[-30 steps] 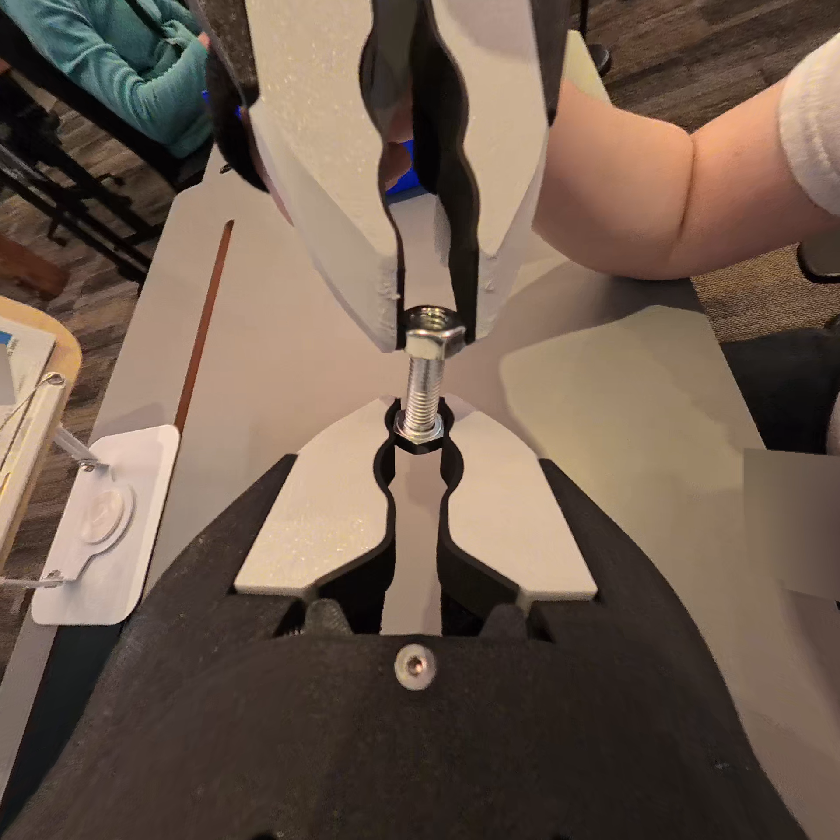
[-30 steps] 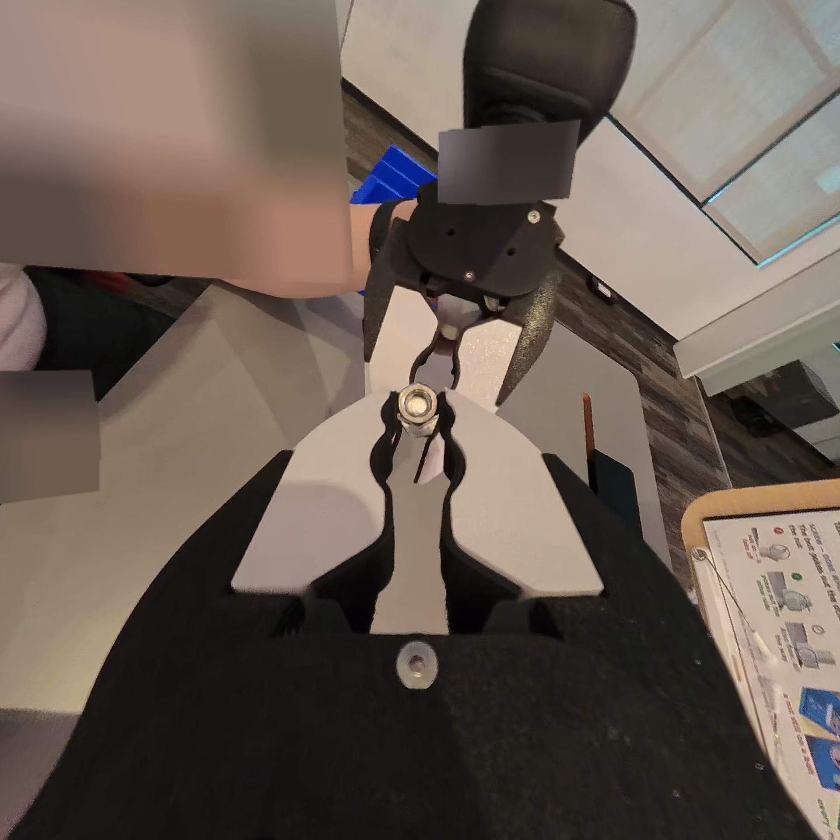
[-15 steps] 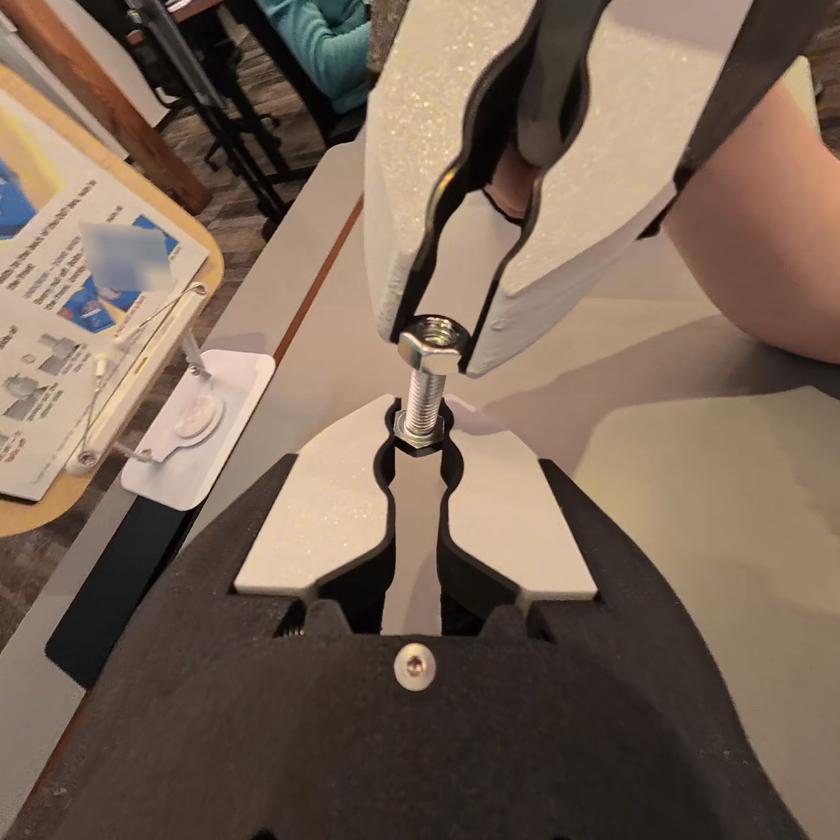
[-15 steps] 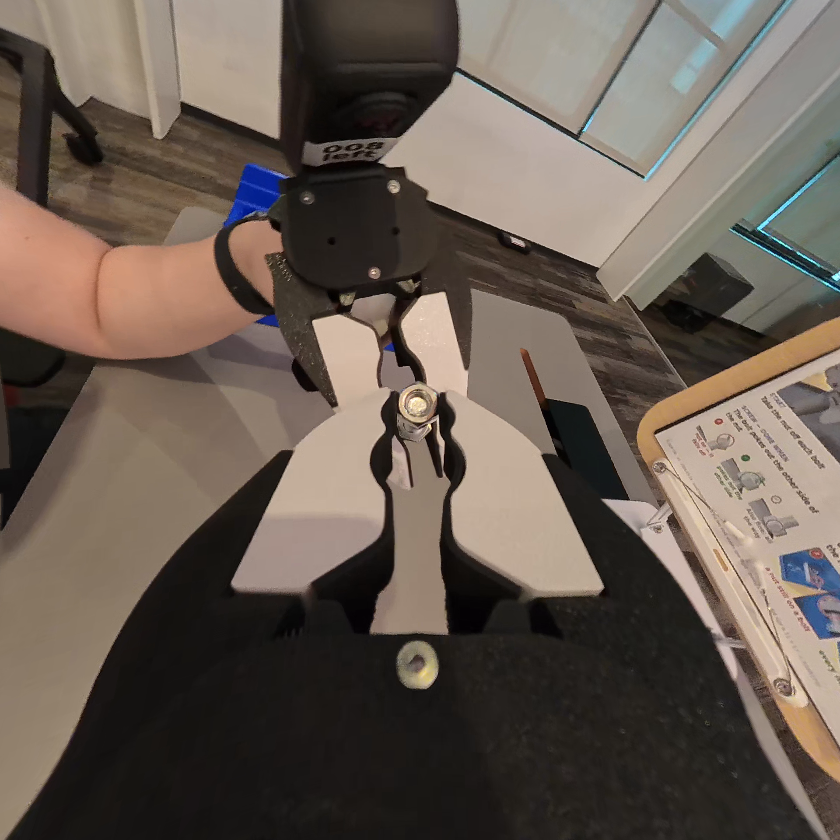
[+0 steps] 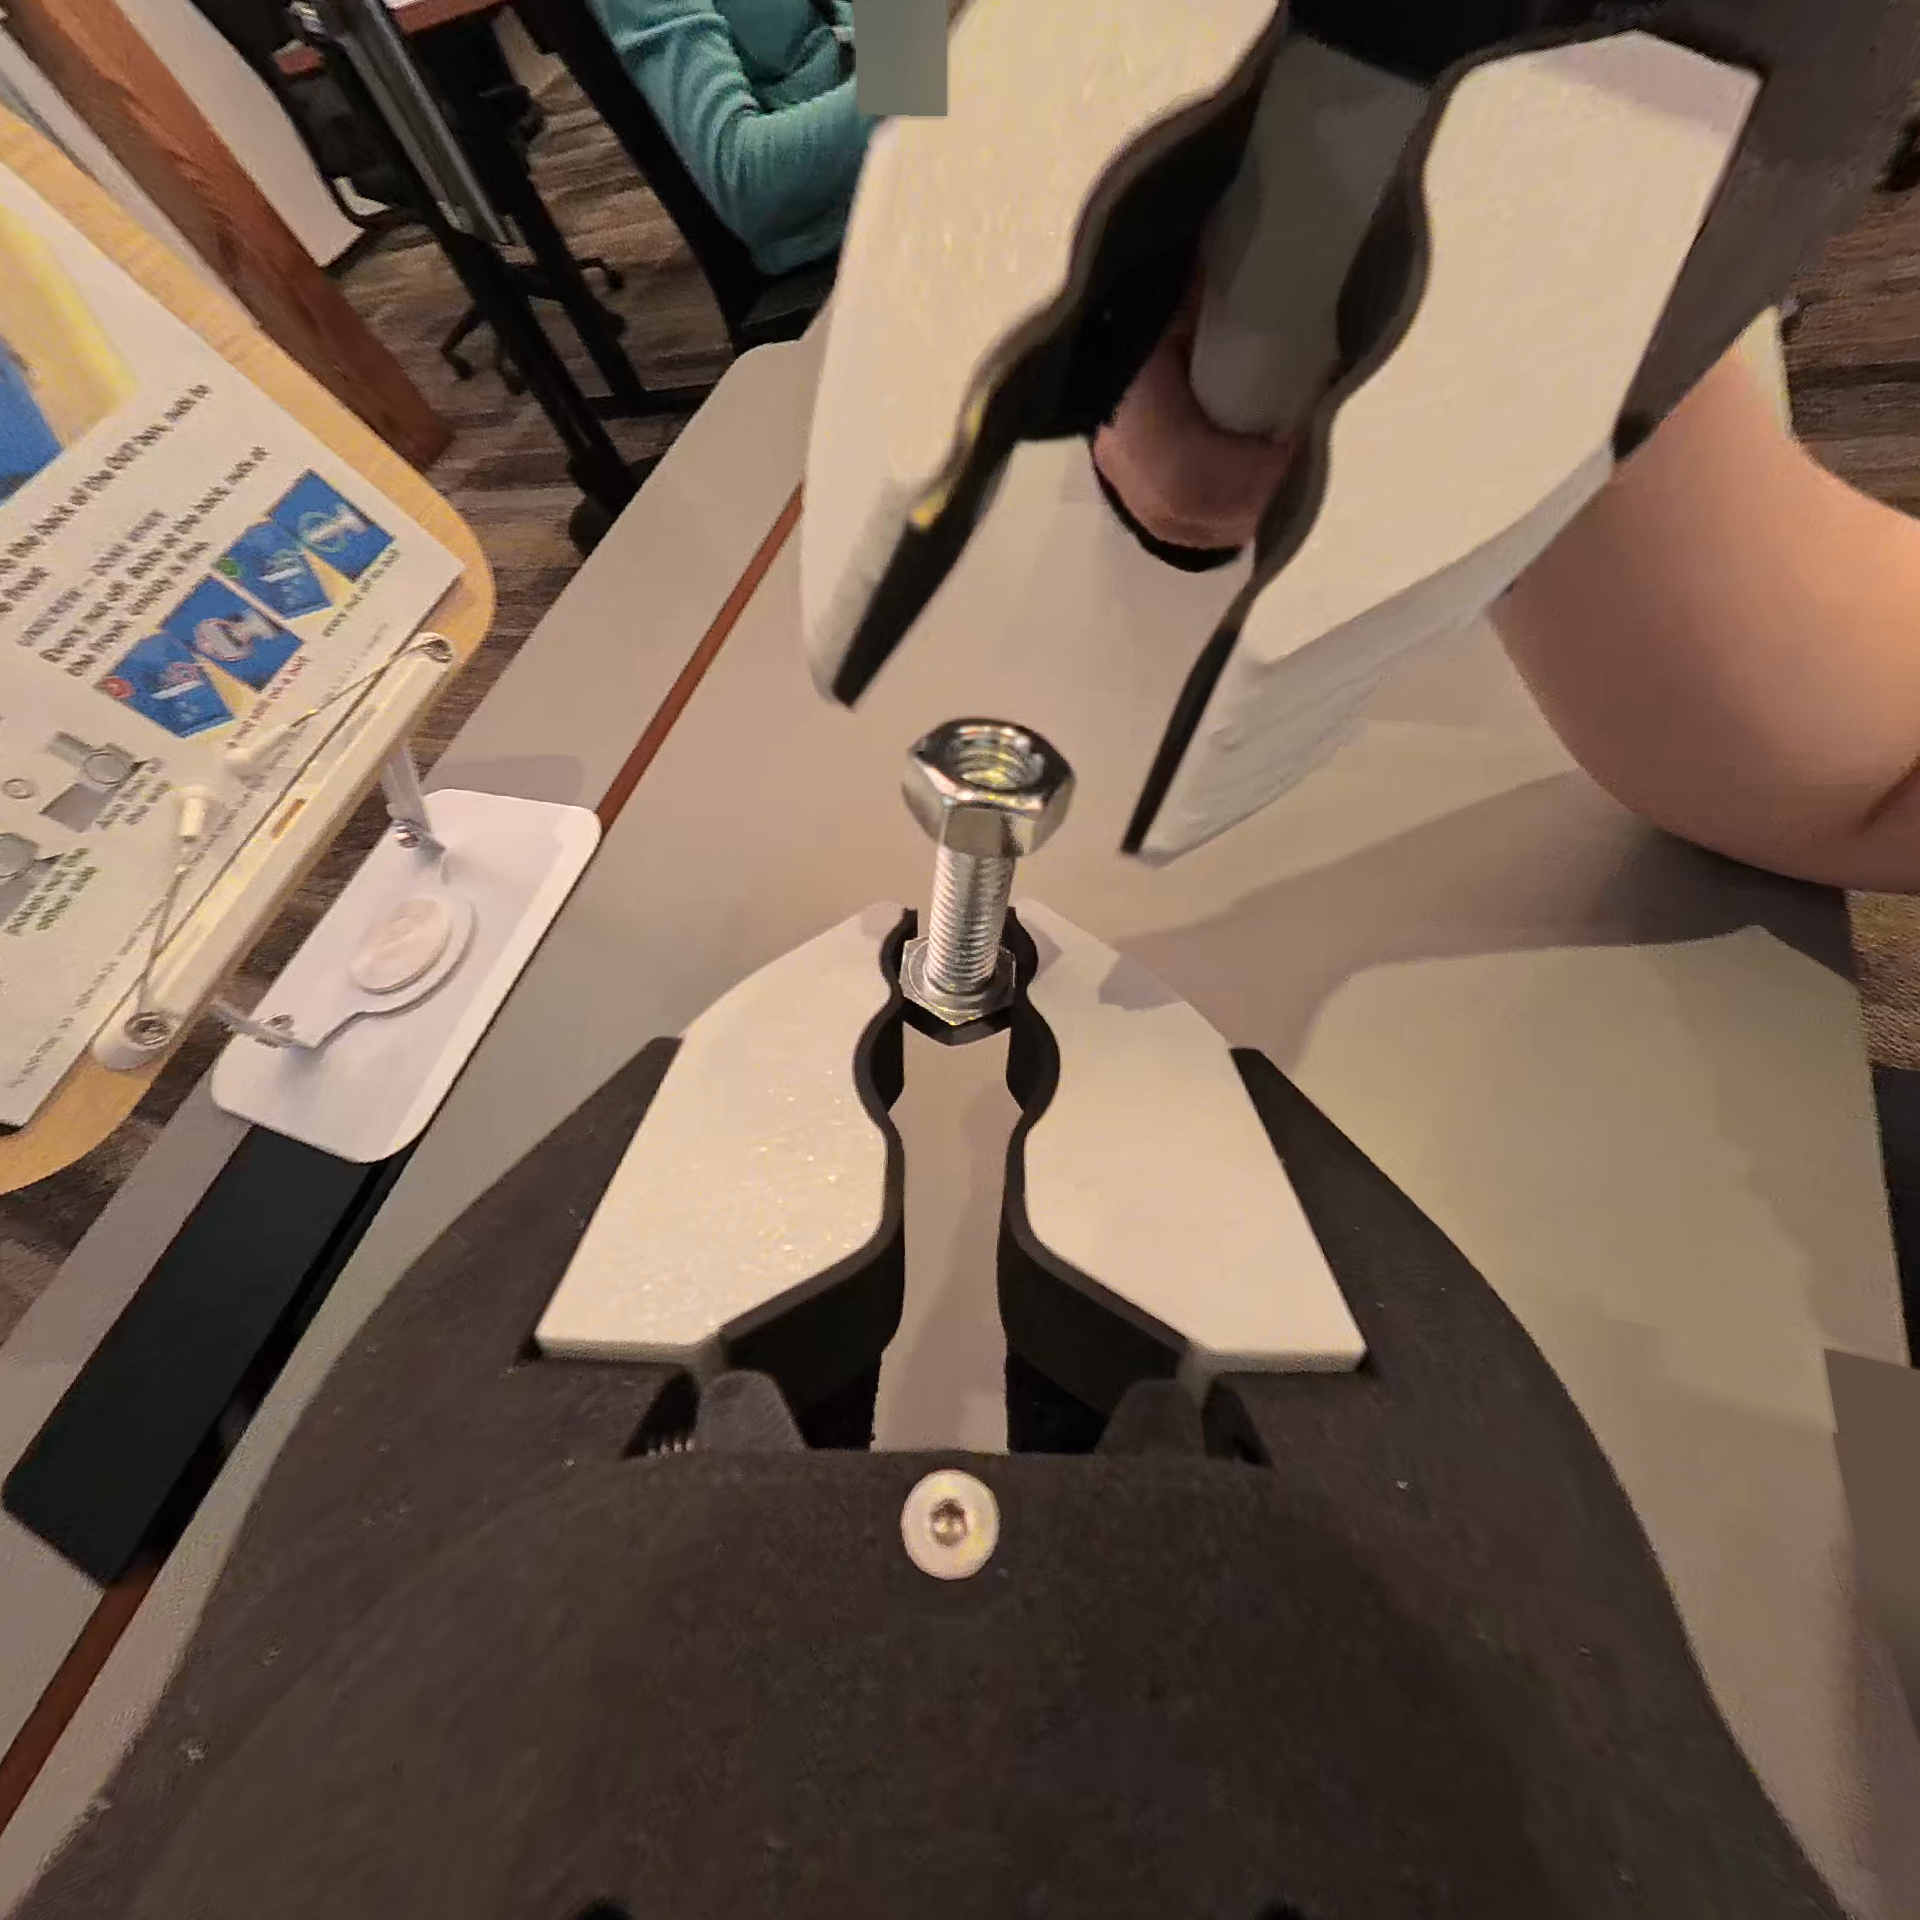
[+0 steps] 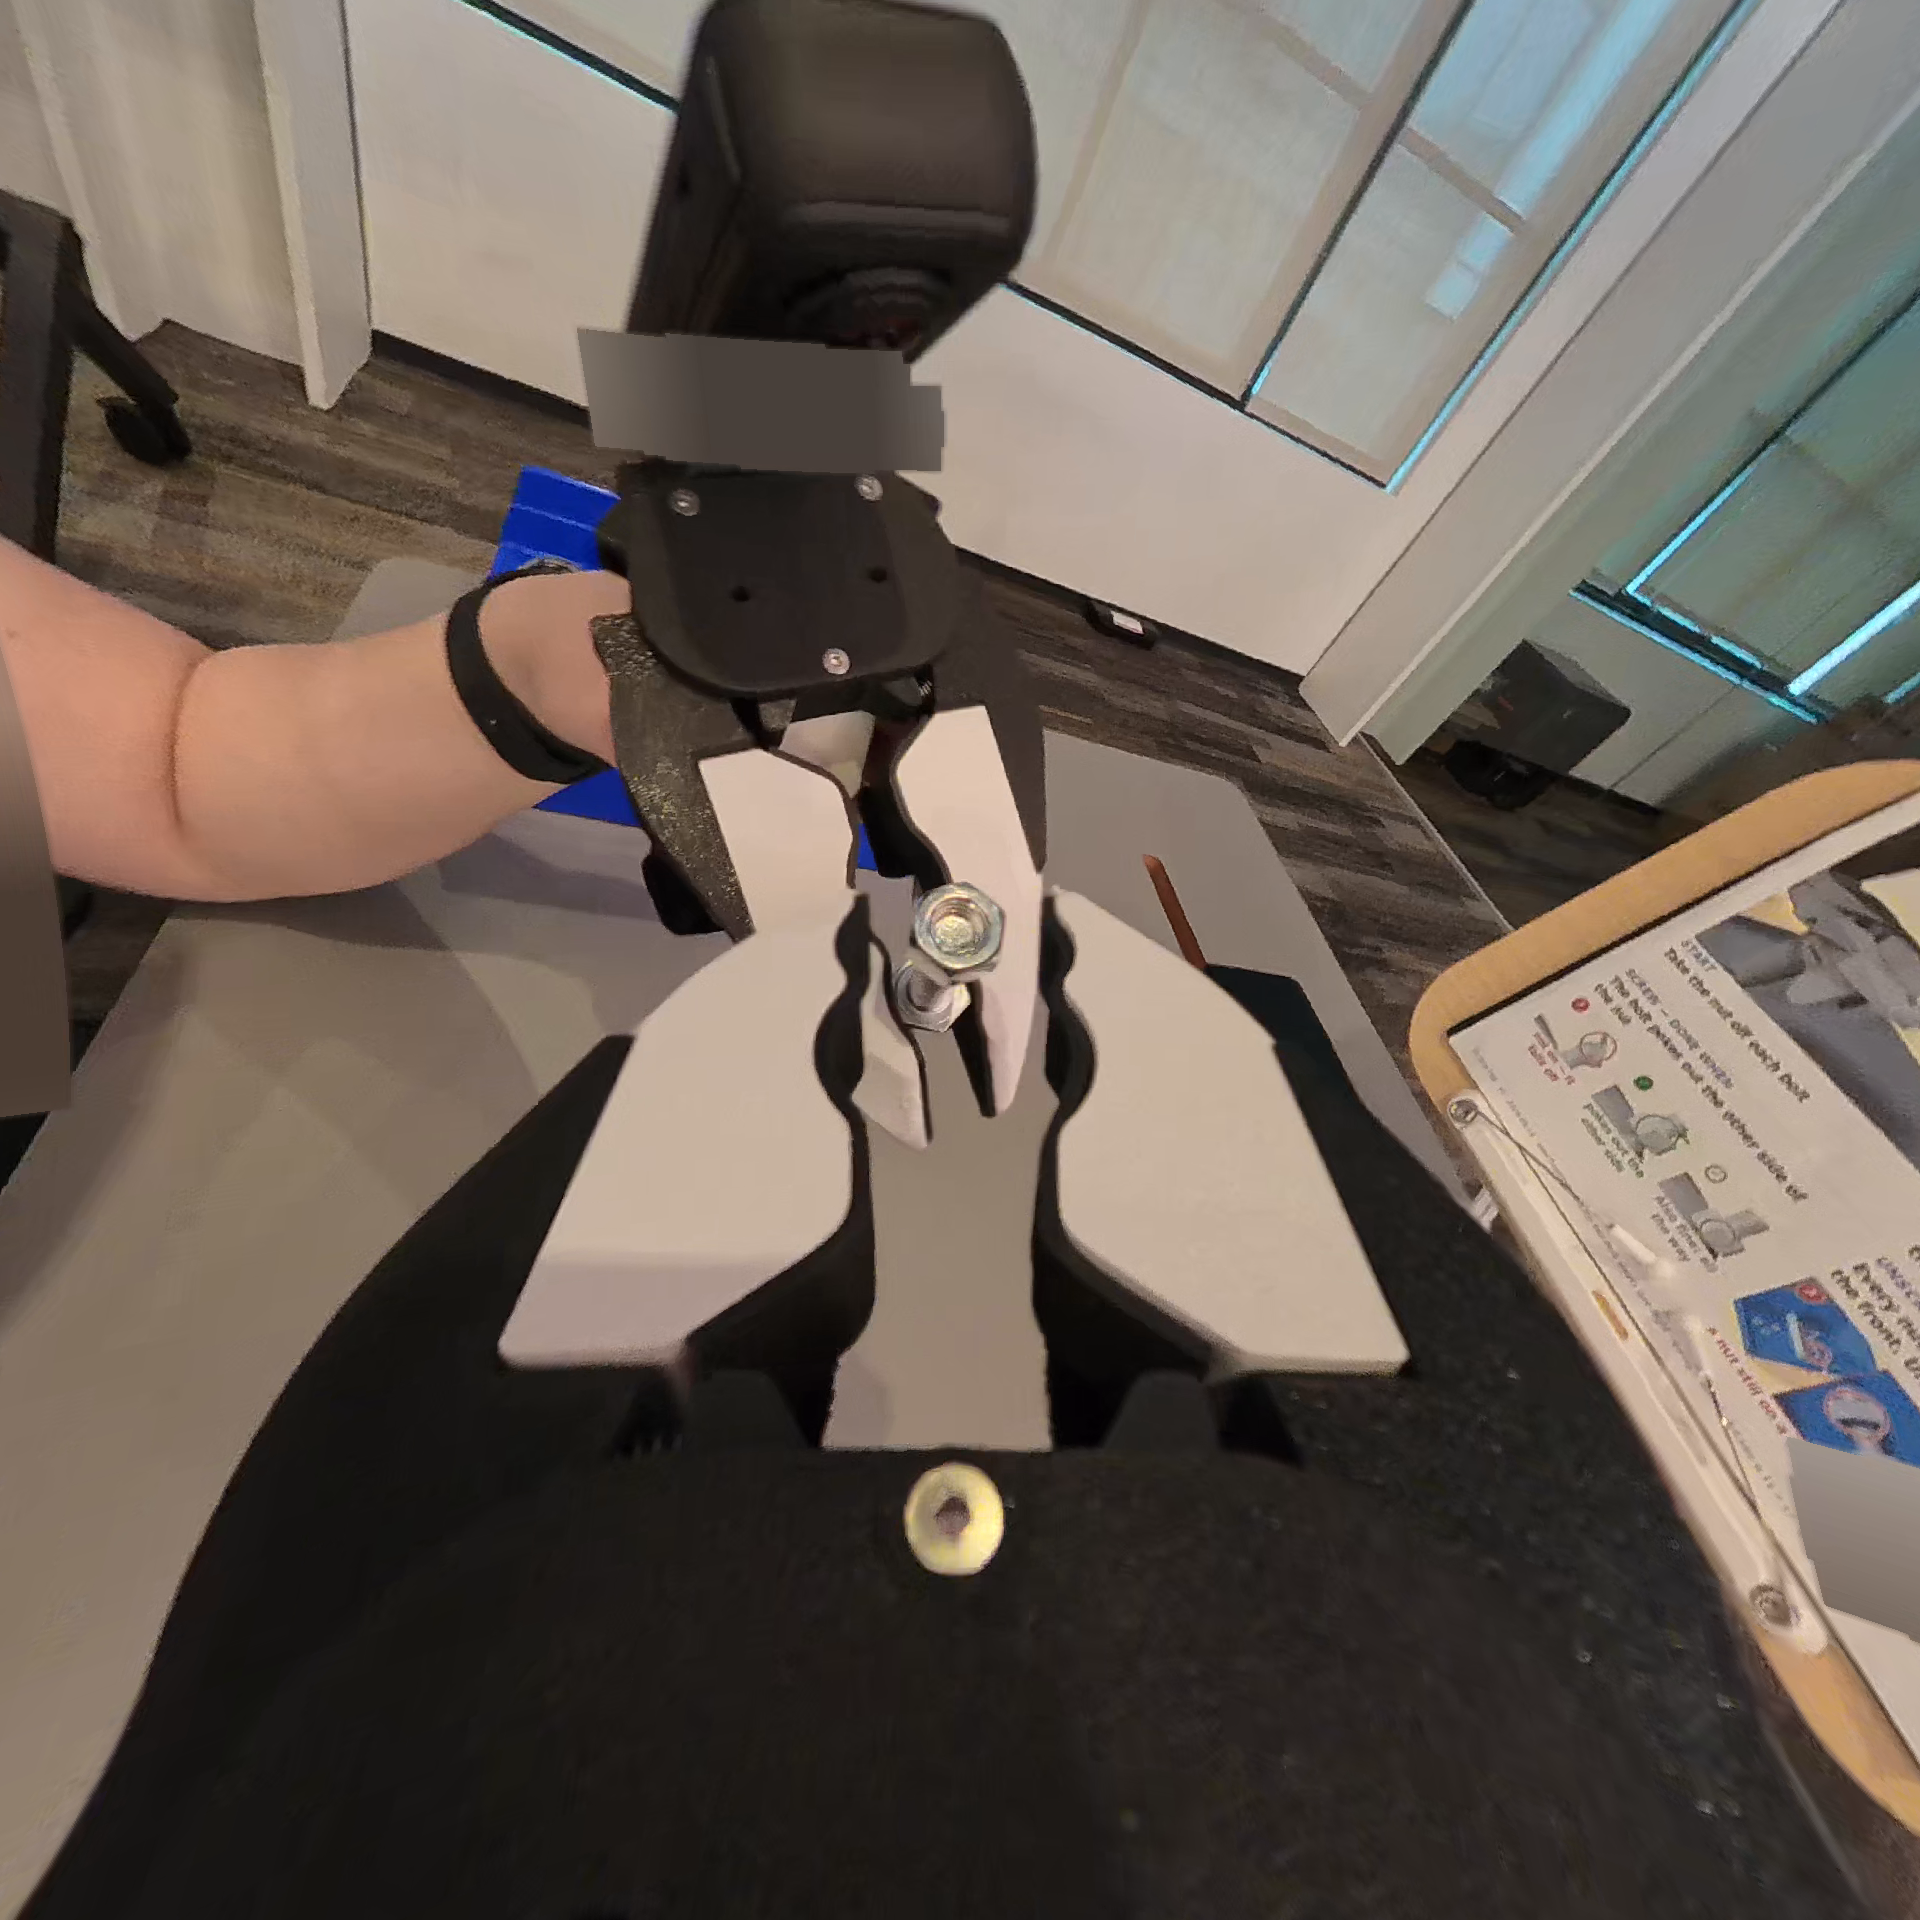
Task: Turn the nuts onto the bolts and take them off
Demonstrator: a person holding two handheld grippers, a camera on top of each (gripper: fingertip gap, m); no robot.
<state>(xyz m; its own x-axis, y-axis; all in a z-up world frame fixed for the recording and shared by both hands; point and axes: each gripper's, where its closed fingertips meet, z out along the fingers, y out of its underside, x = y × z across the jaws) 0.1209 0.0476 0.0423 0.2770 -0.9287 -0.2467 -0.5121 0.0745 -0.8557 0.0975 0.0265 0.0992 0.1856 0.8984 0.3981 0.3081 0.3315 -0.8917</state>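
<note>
A silver bolt (image 5: 961, 914) stands upright with its hex head clamped in my left gripper (image 5: 951, 982), which is shut on it. A silver nut (image 5: 987, 790) sits at the top end of the bolt's thread. My right gripper (image 5: 992, 758) hangs just above the nut with its jaws apart, touching nothing. In the right wrist view my right gripper (image 6: 956, 914) is open around the nut (image 6: 958, 928), with gaps on both sides. The left gripper (image 6: 951, 1112) faces it and holds the bolt (image 6: 932, 1000). Both are held over a grey table (image 5: 1558, 1143).
A wood-edged instruction board (image 5: 156, 675) on a white stand base (image 5: 416, 966) is at the table's left edge. A blue bin (image 6: 551, 509) lies behind the left hand. A person in a teal sleeve (image 5: 748, 125) sits beyond the table. Tip to tip, the grippers are about 6 cm apart.
My right gripper was shut on the nut and has opened and let it go. The nut stays on the bolt. Both grippers have swung round relative to the room.
</note>
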